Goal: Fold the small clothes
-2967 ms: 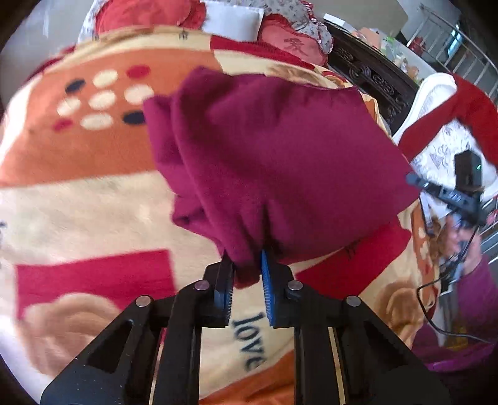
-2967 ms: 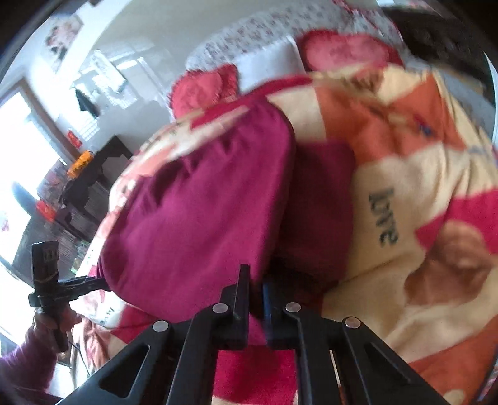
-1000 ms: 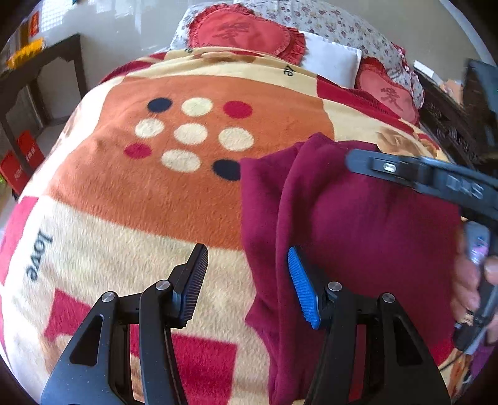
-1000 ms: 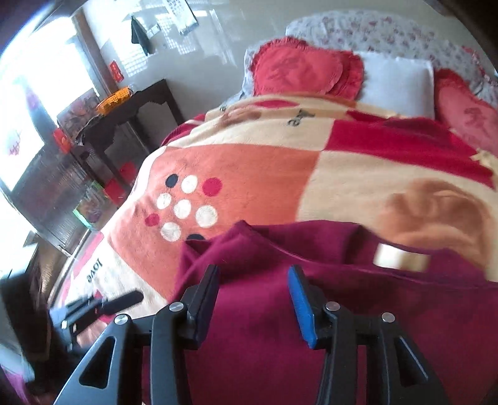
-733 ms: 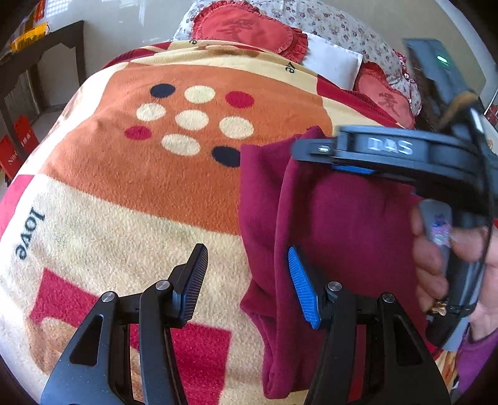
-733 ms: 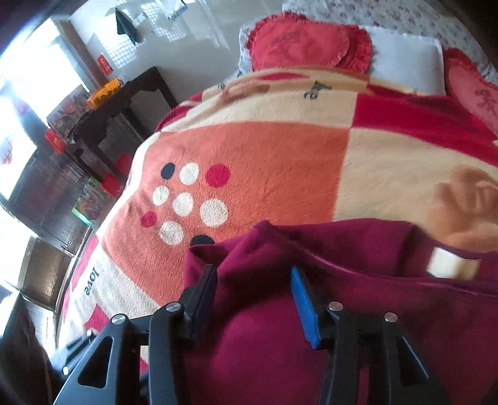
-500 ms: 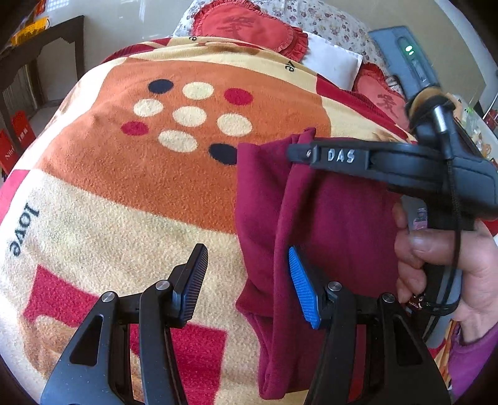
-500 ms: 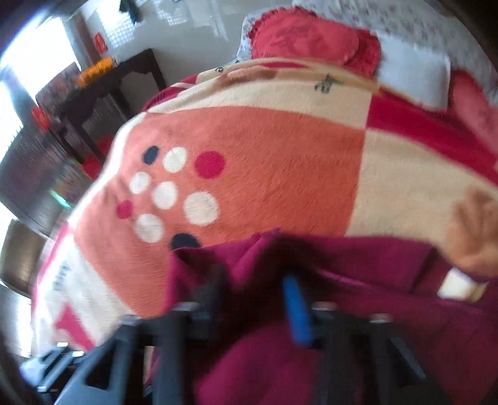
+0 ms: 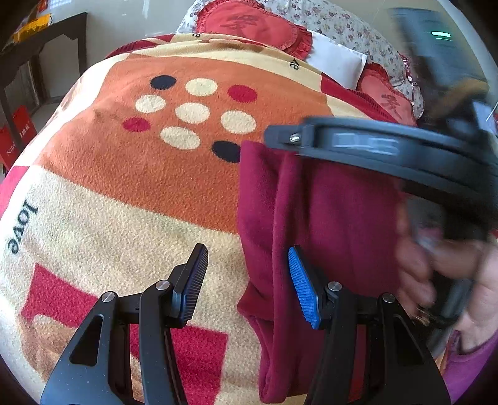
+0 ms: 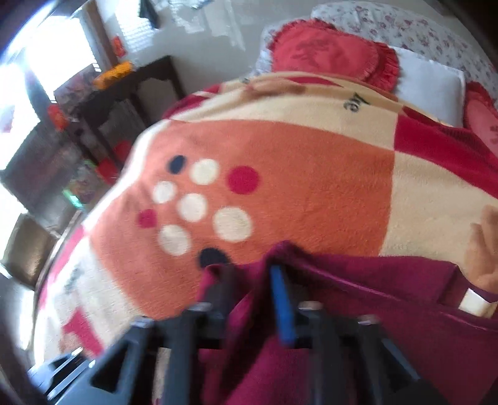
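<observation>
A folded maroon fleece garment (image 9: pixel 326 224) lies on the patterned blanket (image 9: pixel 124 193). My left gripper (image 9: pixel 247 280) is open; its jaws straddle the garment's left folded edge near the near end. In the left wrist view the right gripper (image 9: pixel 280 137) reaches in from the right, over the garment's far left corner. In the blurred right wrist view my right gripper (image 10: pixel 252 286) stands with jaws narrowed around that corner fold of the garment (image 10: pixel 358 311); a white label (image 10: pixel 473 300) shows at right.
Red heart cushions (image 9: pixel 246 23) and a white pillow (image 9: pixel 339 64) lie at the head of the bed. A dark side table (image 10: pixel 124 93) stands left of the bed. The blanket spreads wide to the left of the garment.
Three seconds ago both grippers held the garment raised; it was laid down and released. Over the last second the right gripper came down to the far left corner and its jaws narrowed. The left stayed open.
</observation>
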Motion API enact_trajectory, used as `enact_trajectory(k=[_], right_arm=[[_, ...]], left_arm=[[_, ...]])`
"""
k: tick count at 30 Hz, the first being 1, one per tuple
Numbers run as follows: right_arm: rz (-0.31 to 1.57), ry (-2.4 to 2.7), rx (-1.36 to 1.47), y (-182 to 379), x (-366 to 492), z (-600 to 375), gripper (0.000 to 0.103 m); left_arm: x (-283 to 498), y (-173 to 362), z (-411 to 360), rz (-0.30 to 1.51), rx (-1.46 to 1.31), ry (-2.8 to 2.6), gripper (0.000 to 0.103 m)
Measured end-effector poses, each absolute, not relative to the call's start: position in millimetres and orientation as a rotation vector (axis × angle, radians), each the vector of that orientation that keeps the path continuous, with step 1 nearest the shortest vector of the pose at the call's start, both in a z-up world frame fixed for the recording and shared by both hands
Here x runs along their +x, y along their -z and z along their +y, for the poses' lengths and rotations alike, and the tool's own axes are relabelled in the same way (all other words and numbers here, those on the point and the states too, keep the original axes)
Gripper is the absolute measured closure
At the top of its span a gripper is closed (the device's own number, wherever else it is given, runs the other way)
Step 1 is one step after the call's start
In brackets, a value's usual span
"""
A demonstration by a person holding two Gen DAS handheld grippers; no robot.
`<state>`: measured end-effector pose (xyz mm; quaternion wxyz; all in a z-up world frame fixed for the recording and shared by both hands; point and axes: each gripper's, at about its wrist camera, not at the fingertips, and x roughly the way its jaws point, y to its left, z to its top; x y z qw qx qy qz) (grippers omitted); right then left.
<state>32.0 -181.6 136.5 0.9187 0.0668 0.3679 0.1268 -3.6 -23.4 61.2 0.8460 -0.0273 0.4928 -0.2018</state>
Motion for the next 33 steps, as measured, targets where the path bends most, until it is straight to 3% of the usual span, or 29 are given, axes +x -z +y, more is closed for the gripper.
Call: enact_trajectory(k=[6,11,19,23,24,26,33], right_arm=[[0.644,-0.193,0.091,-149,-13,-201,0.053],[0.713,-0.048,0.093,-122,-5,-219,0.067],[0.731,-0.08,0.207,-122,-12,-239,0.067],[0.661,-0.045,0.241,-129,-57,-268,0.058],[0.645,-0.011,0.24,-129,-68,-278,0.058],[0.603,0.076,0.234,-128,-92,-305,0.058],[0.582,0.295,0.377,-109,-129,-410,0.058]], left_arm=[[-2,-60,-27,1.038,-0.061,0.414,0.048],[-1,-60,-28,1.044,-0.062,0.407,0.048],[-4,-66,-28,1.064,-0.062,0.4,0.048],[-11,-75,-31,1.061,-0.089,0.435,0.048],[-12,-77,-32,1.055,-0.091,0.445,0.046],[-13,-80,-36,1.044,-0.106,0.472,0.031],[-7,-71,-65,1.046,-0.101,0.491,0.031]])
